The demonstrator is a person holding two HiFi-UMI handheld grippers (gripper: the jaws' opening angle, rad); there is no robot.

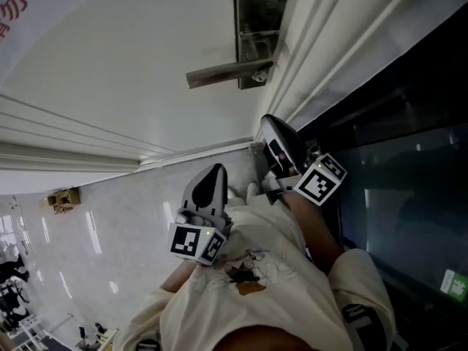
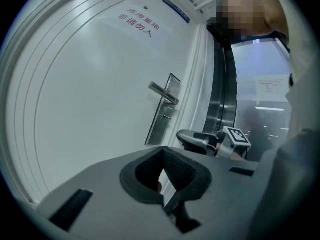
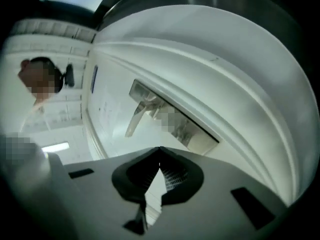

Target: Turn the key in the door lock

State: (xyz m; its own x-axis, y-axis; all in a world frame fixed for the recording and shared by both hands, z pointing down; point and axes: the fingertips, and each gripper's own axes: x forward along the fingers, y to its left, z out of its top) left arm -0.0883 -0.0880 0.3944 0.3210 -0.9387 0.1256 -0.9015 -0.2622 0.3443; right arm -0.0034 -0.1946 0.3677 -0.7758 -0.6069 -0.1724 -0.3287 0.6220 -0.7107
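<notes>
Right gripper [image 3: 160, 154]: jaws clenched, nothing between. Left gripper [image 2: 161, 153]: jaws clenched, empty. Door lock plate [image 1: 260, 28] with handle [image 1: 227, 72] ahead of both, well apart. Key too small to tell.

Person wears a cream T-shirt [image 1: 274, 229] with a dark cartoon print [image 1: 245, 270] on the front. Left gripper [image 1: 216, 170] and right gripper [image 1: 268, 121]: grey shells, black pads. Each carries a black-and-white marker cube [image 1: 196, 241].

Door [image 1: 110, 50]: I am facing it; it is bearing a steel lock plate [image 1: 257, 28] at its edge.
Lever handle [image 1: 227, 72]: jutting from the plate.
</notes>
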